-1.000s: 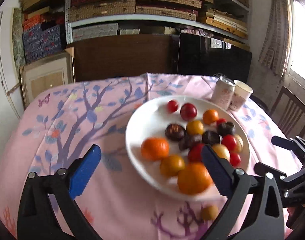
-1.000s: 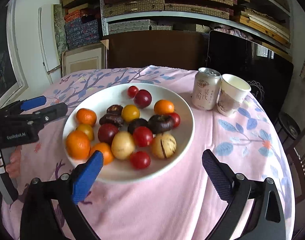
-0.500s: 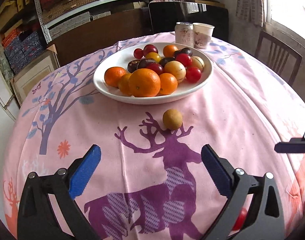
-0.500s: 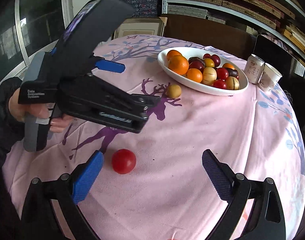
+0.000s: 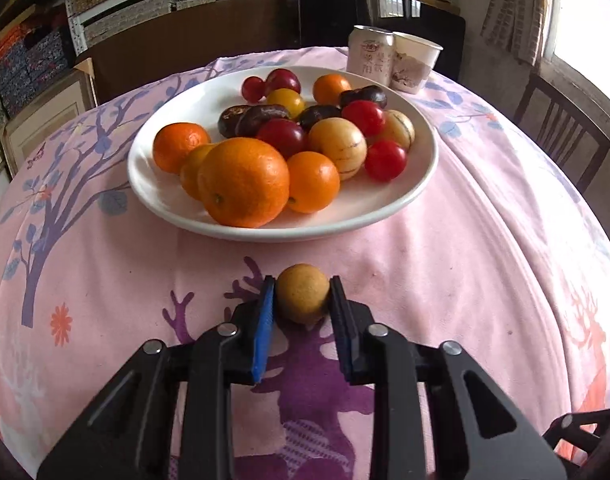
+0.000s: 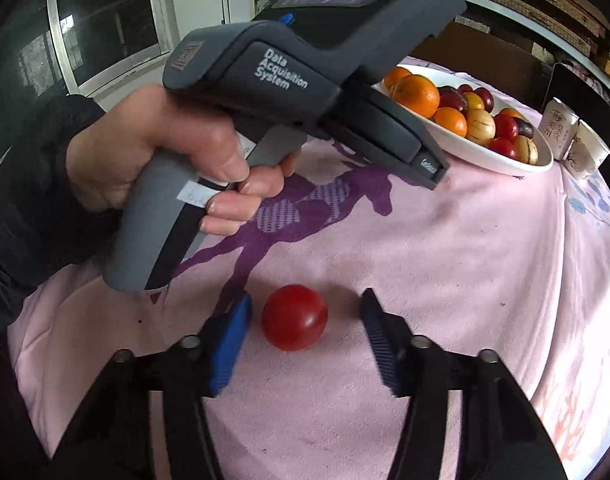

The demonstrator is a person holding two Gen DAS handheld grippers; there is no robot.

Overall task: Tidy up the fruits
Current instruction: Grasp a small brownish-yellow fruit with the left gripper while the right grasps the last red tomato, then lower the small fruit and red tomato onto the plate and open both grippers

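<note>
A white plate (image 5: pixel 385 208) piled with oranges, tomatoes, dark and pale fruits stands on the pink tablecloth. In front of it lies a small tan round fruit (image 5: pixel 302 294). My left gripper (image 5: pixel 301 280) is closing and both its pads press on that fruit's sides. In the right wrist view a red tomato (image 6: pixel 294 317) lies on the cloth between the jaws of my right gripper (image 6: pixel 307 298). Those jaws are closing, with a gap on each side of the tomato. The plate (image 6: pixel 477 158) shows at the upper right there.
A drink can (image 5: pixel 372 54) and a paper cup (image 5: pixel 415 62) stand behind the plate. A hand (image 6: pixel 157 152) holding the left tool fills the upper left of the right wrist view. A wooden chair (image 5: pixel 561 136) stands by the table's right edge. Shelves line the back wall.
Both grippers came down from above the plate to the loose fruits on the cloth. The left jaws went from wide apart to pressing on the tan fruit. The right jaws narrowed around the tomato.
</note>
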